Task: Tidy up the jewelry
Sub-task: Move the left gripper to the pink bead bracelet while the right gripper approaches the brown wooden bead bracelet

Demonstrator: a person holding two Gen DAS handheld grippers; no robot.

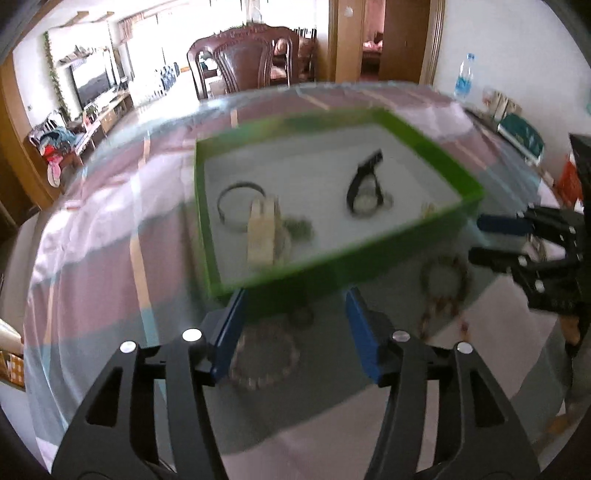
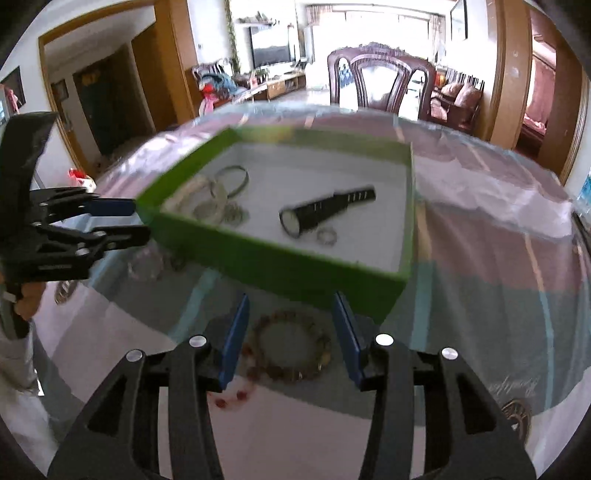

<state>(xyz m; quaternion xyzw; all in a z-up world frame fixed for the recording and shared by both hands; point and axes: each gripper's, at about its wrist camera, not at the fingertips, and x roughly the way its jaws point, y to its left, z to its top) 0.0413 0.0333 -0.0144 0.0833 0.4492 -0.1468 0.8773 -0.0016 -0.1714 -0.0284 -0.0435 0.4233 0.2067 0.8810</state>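
My left gripper (image 1: 295, 325) hovers with fingers apart above a pale beaded bracelet (image 1: 264, 360) on the glass table (image 1: 110, 295). My right gripper (image 2: 290, 332), also parted, frames a brown wooden-bead bracelet (image 2: 291, 350). Both lie just before the green shallow cardboard box (image 2: 280, 266) holding a black watch (image 2: 325, 214).

Daylight pours in from the big windows (image 2: 373, 29) far behind the green box (image 1: 424, 144), blown out to near white in both views. The room reads bright, though the table's glass top (image 2: 480, 295) nearer the camera than the green box lies in soft grey shadow and carries pale reflections. Motion blur smears the green box's rim and everything inside it; a watch (image 2: 325, 210) there shows only as a dark streak. Fisheye bending curves the doorframes beyond the green box, and black vignette rings every corner.
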